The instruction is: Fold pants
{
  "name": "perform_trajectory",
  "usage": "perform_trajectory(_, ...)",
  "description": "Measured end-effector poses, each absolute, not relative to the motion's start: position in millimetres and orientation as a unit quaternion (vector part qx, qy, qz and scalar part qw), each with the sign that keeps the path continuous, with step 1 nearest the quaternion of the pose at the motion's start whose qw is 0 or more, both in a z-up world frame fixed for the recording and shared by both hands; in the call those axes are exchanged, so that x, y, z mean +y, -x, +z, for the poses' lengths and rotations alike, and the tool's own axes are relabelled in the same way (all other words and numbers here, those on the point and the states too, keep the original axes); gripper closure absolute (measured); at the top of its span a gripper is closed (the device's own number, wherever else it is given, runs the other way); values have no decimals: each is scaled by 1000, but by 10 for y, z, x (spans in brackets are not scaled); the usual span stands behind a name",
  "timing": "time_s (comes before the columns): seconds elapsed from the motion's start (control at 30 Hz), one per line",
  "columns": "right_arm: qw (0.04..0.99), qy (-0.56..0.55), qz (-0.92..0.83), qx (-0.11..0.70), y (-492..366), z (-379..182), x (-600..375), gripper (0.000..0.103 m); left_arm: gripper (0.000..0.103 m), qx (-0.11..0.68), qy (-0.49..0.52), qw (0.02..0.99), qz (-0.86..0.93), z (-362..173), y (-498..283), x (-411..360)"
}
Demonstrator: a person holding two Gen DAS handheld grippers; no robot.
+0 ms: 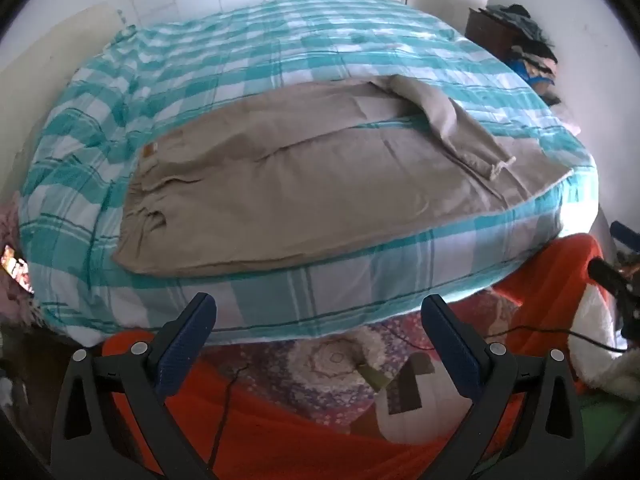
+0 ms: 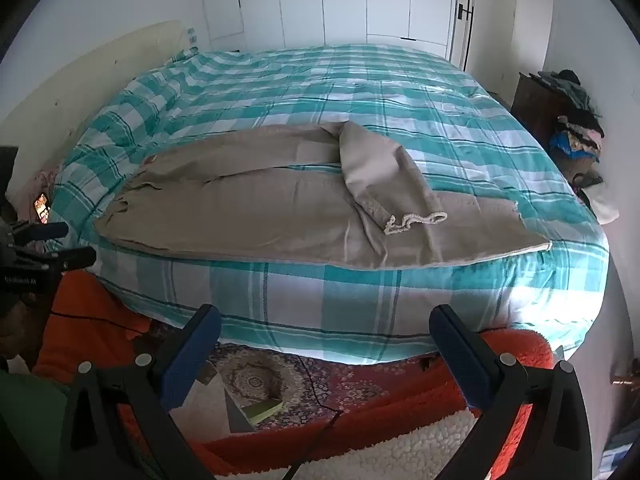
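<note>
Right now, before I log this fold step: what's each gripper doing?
Left gripper: open, holding nothing, short of the pants.
Right gripper: open, holding nothing, short of the bed.

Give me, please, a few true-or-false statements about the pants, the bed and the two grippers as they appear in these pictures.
1. The beige pants lie on the teal-checked bedspread. True.
2. The left gripper is shut on the waistband. False: it is open, holds nothing and is short of the bed.
3. One pant leg is flipped back across the other. True.
4. The right gripper is open. True.
5. The pants are already folded into a compact square. False: they lie lengthwise, mostly spread out.
6. A white drawstring shows at the hem of the flipped leg. True.
</note>
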State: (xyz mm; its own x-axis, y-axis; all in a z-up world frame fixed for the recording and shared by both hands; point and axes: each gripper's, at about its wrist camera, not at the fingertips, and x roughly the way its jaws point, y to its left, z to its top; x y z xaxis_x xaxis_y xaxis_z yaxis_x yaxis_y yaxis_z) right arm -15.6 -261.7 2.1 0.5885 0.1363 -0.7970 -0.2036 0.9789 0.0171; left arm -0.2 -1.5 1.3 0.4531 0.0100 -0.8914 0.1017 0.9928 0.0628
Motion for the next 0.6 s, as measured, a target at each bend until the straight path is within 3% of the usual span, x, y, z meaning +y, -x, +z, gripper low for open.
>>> perform_trajectory(0.6, 878, 36, 88, 468, 86, -121, -2649, 0, 1, 520, -27, 853, -28, 78, -70, -70)
